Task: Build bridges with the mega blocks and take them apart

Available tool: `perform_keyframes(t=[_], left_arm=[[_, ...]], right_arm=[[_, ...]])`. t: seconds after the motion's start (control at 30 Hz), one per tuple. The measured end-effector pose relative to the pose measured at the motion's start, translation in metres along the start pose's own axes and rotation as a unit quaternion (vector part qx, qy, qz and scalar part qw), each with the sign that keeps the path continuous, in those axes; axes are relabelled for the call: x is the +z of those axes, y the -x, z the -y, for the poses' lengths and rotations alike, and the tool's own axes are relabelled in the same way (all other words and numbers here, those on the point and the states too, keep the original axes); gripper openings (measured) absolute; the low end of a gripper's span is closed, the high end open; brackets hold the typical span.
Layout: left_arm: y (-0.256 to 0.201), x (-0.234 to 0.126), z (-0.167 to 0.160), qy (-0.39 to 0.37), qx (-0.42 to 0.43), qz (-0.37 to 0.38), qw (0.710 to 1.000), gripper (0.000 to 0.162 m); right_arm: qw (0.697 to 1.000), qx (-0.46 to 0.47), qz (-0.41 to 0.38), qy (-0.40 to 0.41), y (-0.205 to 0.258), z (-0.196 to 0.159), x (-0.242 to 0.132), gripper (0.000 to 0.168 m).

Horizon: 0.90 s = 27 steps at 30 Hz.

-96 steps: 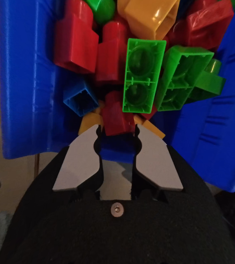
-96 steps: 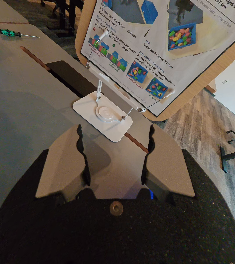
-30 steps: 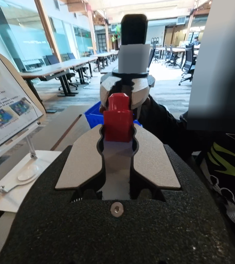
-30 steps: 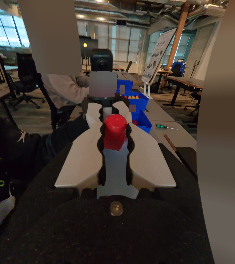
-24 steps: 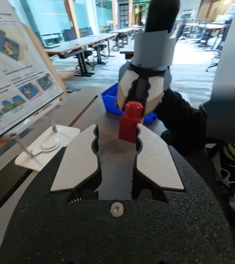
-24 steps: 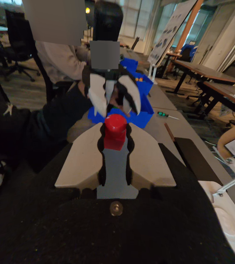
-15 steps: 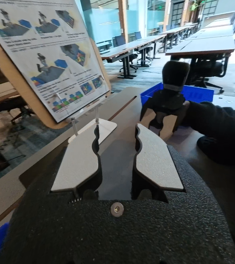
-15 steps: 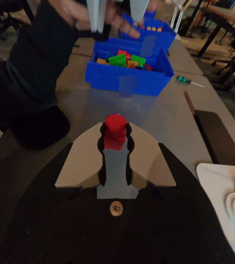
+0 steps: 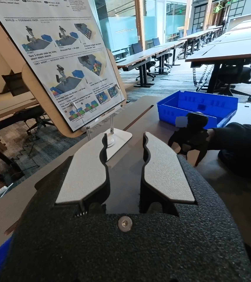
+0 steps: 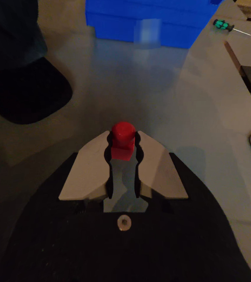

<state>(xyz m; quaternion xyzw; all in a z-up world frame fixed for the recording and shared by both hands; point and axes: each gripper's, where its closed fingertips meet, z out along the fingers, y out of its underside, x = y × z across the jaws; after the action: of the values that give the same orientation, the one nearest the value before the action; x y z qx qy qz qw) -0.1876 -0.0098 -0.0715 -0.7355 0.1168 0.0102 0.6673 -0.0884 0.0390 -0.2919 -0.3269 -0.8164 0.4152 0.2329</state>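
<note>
Left wrist view: looking over the grey table (image 9: pixel 140 112), largest thing here and serving as the building ground. Leaning at the table's far edge, an instruction board (image 9: pixel 57 58) on a white stand (image 9: pixel 115 138), probably set there to be read while working. Sitting farther right on the table, a blue bin (image 9: pixel 198 106), showing no blocks inside from this angle, likely waiting for finished work. Hovering above the table, the left gripper (image 9: pixel 124 146), jaws spread wide, holding and touching nothing, seemingly freed for fetching another piece. Showing beyond it to the right, the right gripper (image 9: pixel 188 146), pointing down at the table beside a dark sleeve (image 9: pixel 236 141).

Right wrist view: facing down onto the same table (image 10: pixel 137 91), with another blue bin (image 10: pixel 121 19) near the top edge and a dark sleeve (image 10: pixel 11 45) at upper left. Pinching a red block (image 10: pixel 122 141) between the fingertips, jaws closed to just the block's width, pads pressing its square base on both sides. Keeping the single stud pointing forward and away from the camera, probably so the block goes down upright as a bridge pillar. Hard telling whether the block's underside is touching the table or hanging just above it. Lying well apart at upper right, smallest of all, a green-handled screwdriver (image 10: pixel 224 26), playing no part.
</note>
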Motion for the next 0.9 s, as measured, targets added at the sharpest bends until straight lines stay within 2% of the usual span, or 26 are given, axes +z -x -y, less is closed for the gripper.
perform_keyframes(t=[0.17,0.9], left_arm=[[0.004,0.002,-0.004,0.009,-0.001,0.009,1.0,0.045],[0.007,-0.003,-0.005,0.007,0.009,0.013,1.0,0.044]], right_arm=[[0.999,0.001,0.04,0.003,0.01,-0.009,0.004,0.028],[0.997,-0.025,0.066,0.006,0.015,-0.021,0.003,0.028]])
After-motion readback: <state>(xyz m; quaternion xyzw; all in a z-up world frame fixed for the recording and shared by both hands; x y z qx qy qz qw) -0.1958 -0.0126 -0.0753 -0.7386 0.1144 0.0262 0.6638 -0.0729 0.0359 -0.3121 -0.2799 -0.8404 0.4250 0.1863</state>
